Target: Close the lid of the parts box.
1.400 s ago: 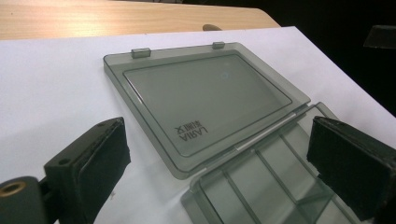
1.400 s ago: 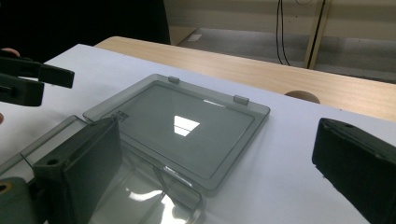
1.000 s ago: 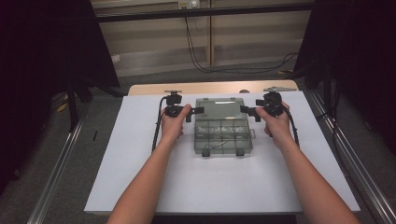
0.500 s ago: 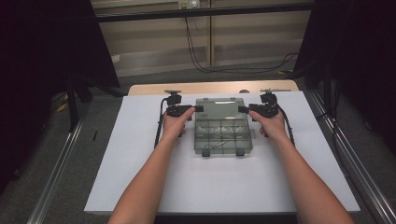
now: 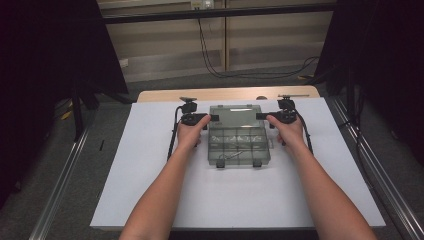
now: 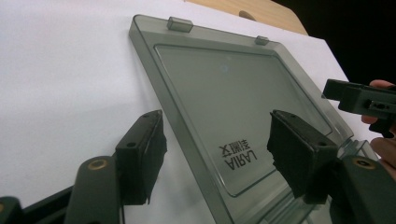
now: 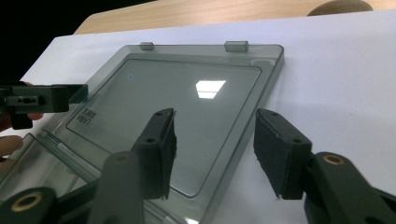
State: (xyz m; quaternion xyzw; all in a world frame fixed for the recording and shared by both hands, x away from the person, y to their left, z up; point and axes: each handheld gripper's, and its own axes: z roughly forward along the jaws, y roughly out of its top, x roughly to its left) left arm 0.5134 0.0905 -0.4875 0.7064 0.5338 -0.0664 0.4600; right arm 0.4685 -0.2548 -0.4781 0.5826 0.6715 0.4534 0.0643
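Lying open near the far edge of the counter (image 5: 150, 200), the smoky clear compartment box (image 5: 239, 146) rests with its lid (image 5: 235, 115) flat behind it, toward the far edge. We see our left gripper (image 5: 212, 118) at the lid's left edge and our right gripper (image 5: 260, 116) at its right edge, each with fingers spread astride that edge. White sheeting covers the counter; bare wood shows along the far edge. Around it the room is dark, with cables (image 5: 210, 55) hanging on the far wall.
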